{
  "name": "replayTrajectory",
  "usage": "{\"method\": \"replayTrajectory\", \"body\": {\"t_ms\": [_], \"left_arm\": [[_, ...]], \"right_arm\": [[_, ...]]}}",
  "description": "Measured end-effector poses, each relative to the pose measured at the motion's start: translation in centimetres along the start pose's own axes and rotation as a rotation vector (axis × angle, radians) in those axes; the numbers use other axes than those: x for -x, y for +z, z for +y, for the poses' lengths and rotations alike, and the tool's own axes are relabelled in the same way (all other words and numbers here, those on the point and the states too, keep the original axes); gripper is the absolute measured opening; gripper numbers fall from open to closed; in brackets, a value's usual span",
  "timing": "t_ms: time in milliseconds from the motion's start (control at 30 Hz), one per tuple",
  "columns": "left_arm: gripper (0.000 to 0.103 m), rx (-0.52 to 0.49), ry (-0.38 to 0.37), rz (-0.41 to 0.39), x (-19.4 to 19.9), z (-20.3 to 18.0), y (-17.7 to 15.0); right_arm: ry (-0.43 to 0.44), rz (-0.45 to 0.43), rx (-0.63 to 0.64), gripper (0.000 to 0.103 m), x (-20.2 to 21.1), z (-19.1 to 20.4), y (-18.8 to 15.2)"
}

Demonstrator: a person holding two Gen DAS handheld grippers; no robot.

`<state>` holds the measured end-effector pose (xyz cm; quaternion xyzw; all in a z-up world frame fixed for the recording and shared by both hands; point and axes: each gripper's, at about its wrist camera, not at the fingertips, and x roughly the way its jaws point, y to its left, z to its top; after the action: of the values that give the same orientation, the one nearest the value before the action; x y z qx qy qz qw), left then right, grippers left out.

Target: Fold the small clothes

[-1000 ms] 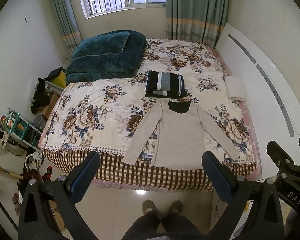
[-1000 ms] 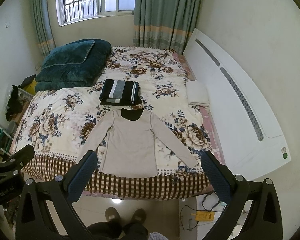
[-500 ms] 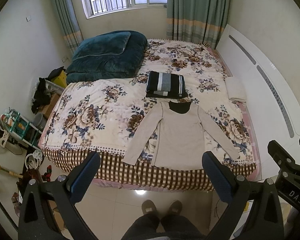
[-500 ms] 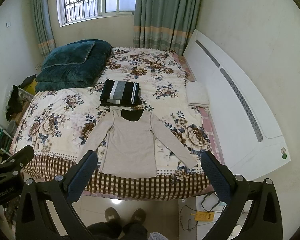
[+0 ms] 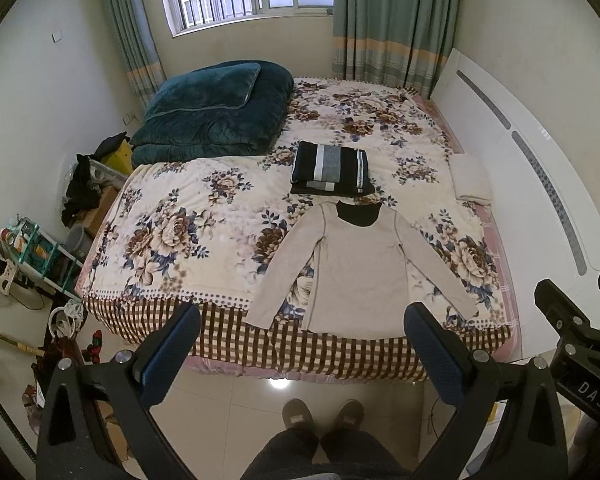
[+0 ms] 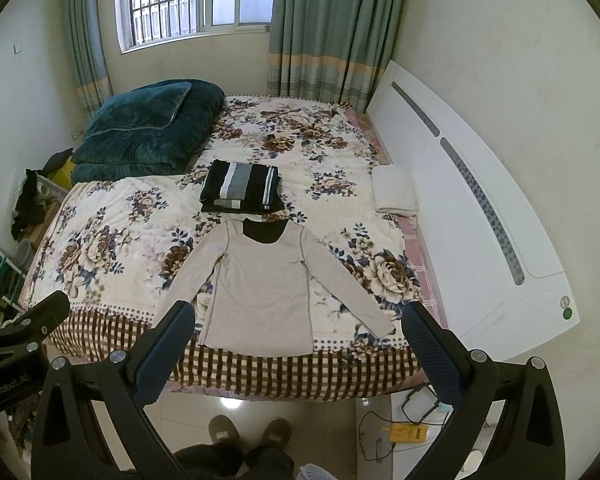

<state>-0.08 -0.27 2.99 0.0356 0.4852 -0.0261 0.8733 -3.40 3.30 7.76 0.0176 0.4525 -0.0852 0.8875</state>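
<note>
A beige long-sleeved top [image 5: 358, 272] with a black inner collar lies flat, face up, sleeves spread, at the near edge of the floral bed [image 5: 188, 236]. It also shows in the right wrist view [image 6: 266, 284]. A folded dark striped garment [image 5: 330, 168] lies just behind its collar, also seen in the right wrist view [image 6: 240, 186]. My left gripper [image 5: 302, 350] is open and empty, held high above the floor in front of the bed. My right gripper [image 6: 298, 346] is open and empty, likewise well short of the top.
A folded teal quilt [image 5: 214, 112] lies at the bed's far left. A small white folded cloth [image 5: 470, 178] sits by the white headboard [image 5: 540, 184] on the right. Clutter and a rack [image 5: 32, 248] stand left of the bed. The person's slippered feet [image 5: 322, 414] stand on the tiled floor.
</note>
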Motion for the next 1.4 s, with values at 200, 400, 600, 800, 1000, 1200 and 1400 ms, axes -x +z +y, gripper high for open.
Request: {"method": "replayTrajectory", "body": {"t_ms": [200, 400, 600, 800, 1000, 1200, 1400], "left_arm": [[0.103, -0.005, 0.002, -0.001, 0.1, -0.1, 0.1], [0.103, -0.008, -0.009, 0.001, -0.5, 0.0, 0.0], [0.103, -0.012, -0.013, -0.03, -3.4, 0.7, 1.1], [0.103, -0.029, 0.04, -0.086, -11.0, 1.2, 2.4], [0.103, -0.062, 0.075, 0.018, -24.5, -1.1, 3.0], [0.103, -0.082, 0.171, 0.134, -37.4, -4.0, 1.6], [0.103, -0.06, 0.25, 0.268, -49.6, -5.3, -0.6]], "right_arm": [[0.0, -0.003, -0.003, 0.103, 0.3, 0.2, 0.3], [-0.003, 0.0, -0.006, 0.103, 0.4, 0.3, 0.3], [-0.026, 0.025, -0.071, 0.103, -1.3, -0.6, 0.7], [-0.128, 0.117, -0.286, 0.103, -10.9, -6.0, -0.8], [-0.237, 0.265, -0.505, 0.103, -25.2, -15.1, -5.7], [-0.233, 0.427, -0.803, 0.103, -42.1, -25.4, -13.4], [-0.287, 0.548, -0.976, 0.103, -56.2, -31.7, -20.3]]}}
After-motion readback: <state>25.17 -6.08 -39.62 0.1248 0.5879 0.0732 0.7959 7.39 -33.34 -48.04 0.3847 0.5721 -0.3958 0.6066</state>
